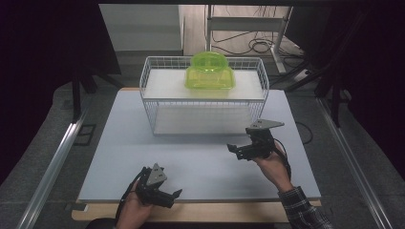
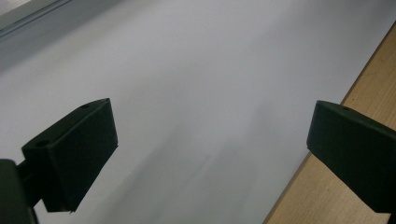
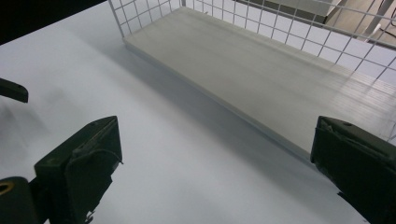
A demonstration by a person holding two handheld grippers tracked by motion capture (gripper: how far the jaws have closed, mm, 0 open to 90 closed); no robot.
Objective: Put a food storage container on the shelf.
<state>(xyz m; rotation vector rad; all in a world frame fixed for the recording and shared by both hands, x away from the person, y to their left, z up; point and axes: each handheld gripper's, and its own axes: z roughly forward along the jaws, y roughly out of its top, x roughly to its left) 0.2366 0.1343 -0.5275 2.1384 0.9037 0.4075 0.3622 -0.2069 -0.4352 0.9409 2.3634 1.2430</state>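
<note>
both claws are empty right now, jaws spread wide with nothing between them. left claw [image 1: 165, 193] sits down at about 7 o'clock on the table [image 1: 119, 157], right by the near edge, and in the left gripper view i'm just looking between the jaws at bare white surface plus a strip of the wooden edge [image 2: 336, 186]. my guess is i've got it parked low and out of the way so it doesn't block anything.

right claw [image 1: 237, 150] is closer to the middle, around 4 o'clock, pointing left across the front of the wire basket [image 1: 148, 102]. in the right gripper view the basket's lower shelf [image 3: 261, 70] runs diagonally past the jaws, near but not touching. that's the one i'd call lined up for work, since it's nearest the rack.

the thing i'm after looks to be the green plastic container [image 1: 210, 71], translucent lime, sitting on the top shelf [image 1: 162, 86] of the basket up at 12 o'clock, slightly right of the shelf's centre. well apart from both claws. it's inside the wire rim, so i figure any grab has to come over the top rather than from the side, and the wide-open jaws make sense for a bulky rounded thing like that. can't tell from here whether the lid is loose.
</note>
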